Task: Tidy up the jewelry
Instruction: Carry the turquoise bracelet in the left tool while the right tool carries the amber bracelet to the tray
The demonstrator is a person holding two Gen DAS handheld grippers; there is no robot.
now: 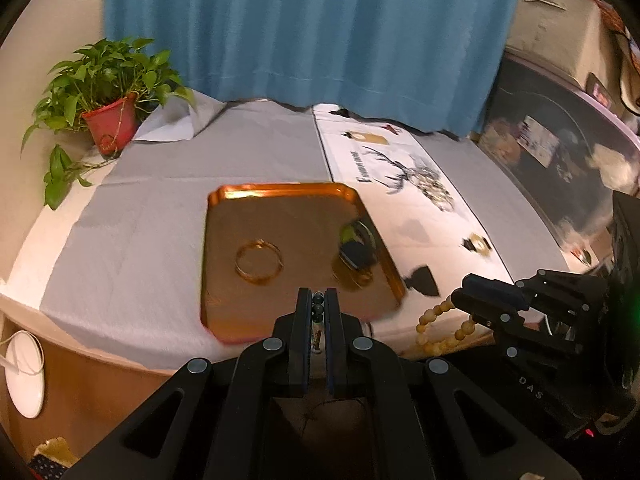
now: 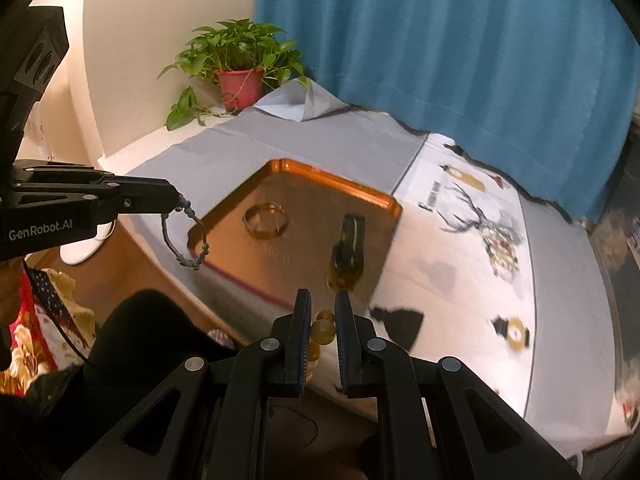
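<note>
Table: copper tray near front edge, bangle inside. Our left hand-held gripper pinches a dark bead bracelet; right hand-held gripper clamps amber beads. Both dangle off-edge; a slack grip drops them floorward.

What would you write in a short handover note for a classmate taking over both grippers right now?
Left gripper: shut on the dark bead bracelet, hanging off the table's near edge.
Right gripper: fingers closed on the amber bead bracelet, also short of the tray.
Copper tray: already holds a gold bangle and a dark green-edged bangle.
Left to do: set both bracelets on the tray.
</note>
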